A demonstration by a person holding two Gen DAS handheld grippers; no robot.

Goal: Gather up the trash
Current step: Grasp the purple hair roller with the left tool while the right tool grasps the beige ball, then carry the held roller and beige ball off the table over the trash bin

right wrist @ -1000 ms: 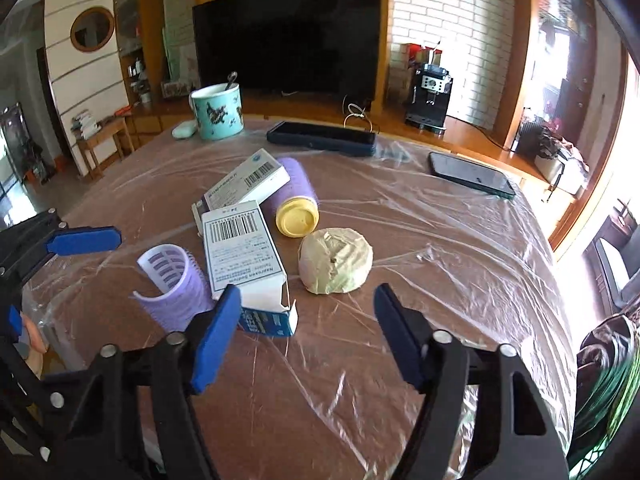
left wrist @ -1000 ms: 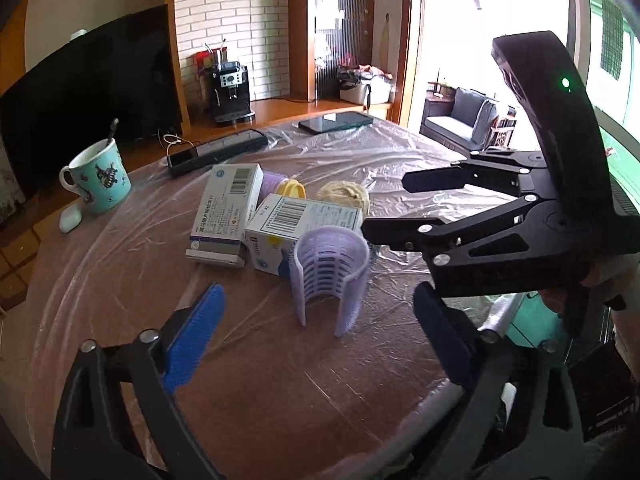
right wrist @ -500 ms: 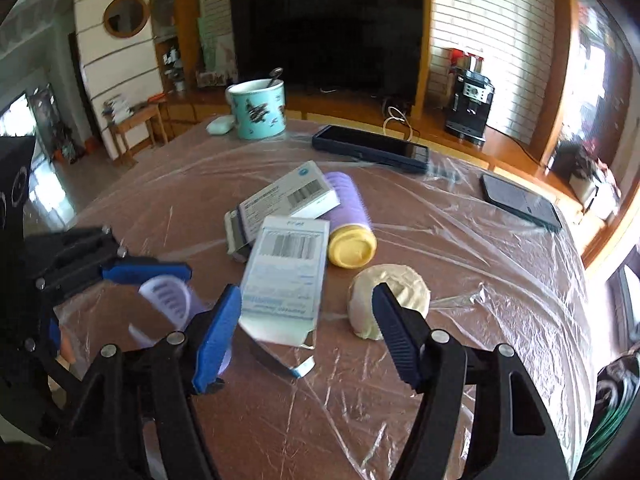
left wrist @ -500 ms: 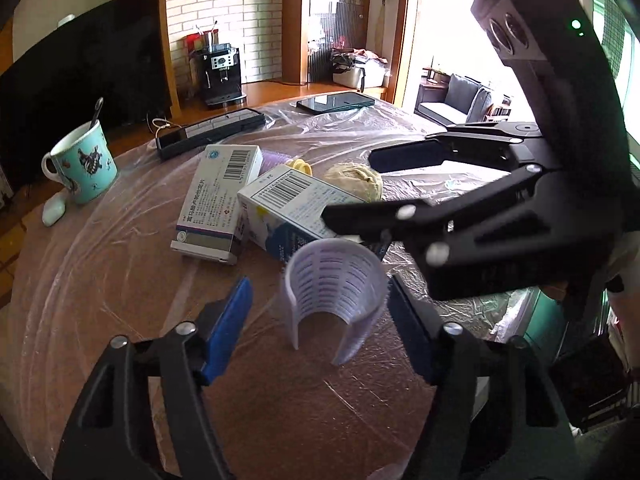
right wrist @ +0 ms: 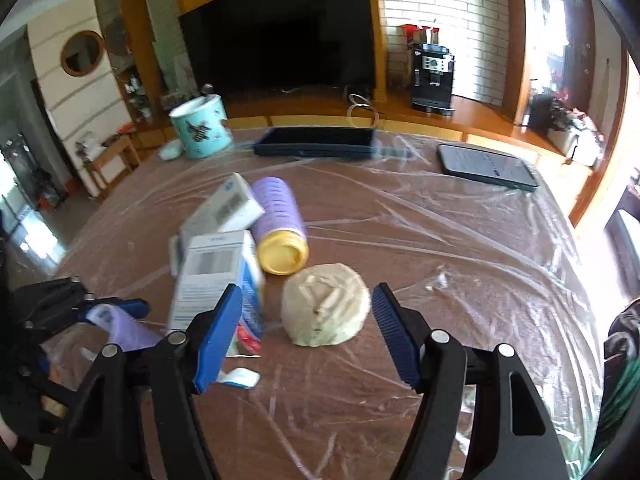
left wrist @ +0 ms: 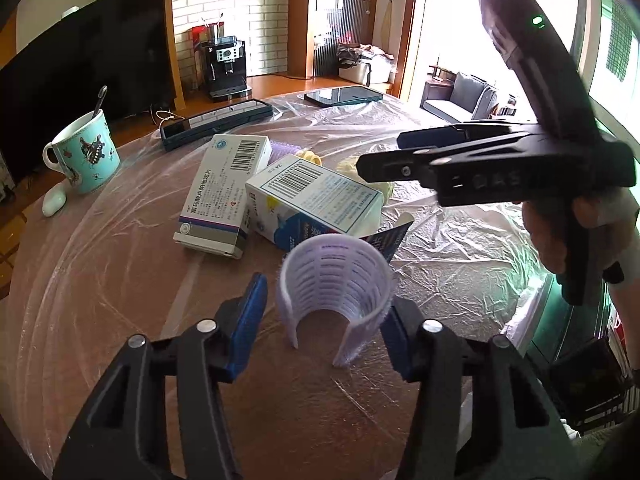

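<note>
- The left gripper is lowered to the near edge of the table, its jaws set wide enough to straddle the split lilac hair-roller sleeve, probably the first piece of trash to be collected.
- The sleeve stands upright between the two blue pads: the left pad is just beside its wall with a gap showing, while the right pad looks to be touching or nearly so; nothing is squeezed yet.
- The right gripper hangs over the middle of the table with its jaws wide, bracketing the crumpled beige wad, which lies between and just ahead of its fingertips.
- The opened white box leans just behind the sleeve, and the flat medicine box and the whole lilac roller lie beside it, so the rubbish is clustered within easy reach of both tools.
- The mug stands near the far left edge, well apart from the clutter.
</note>
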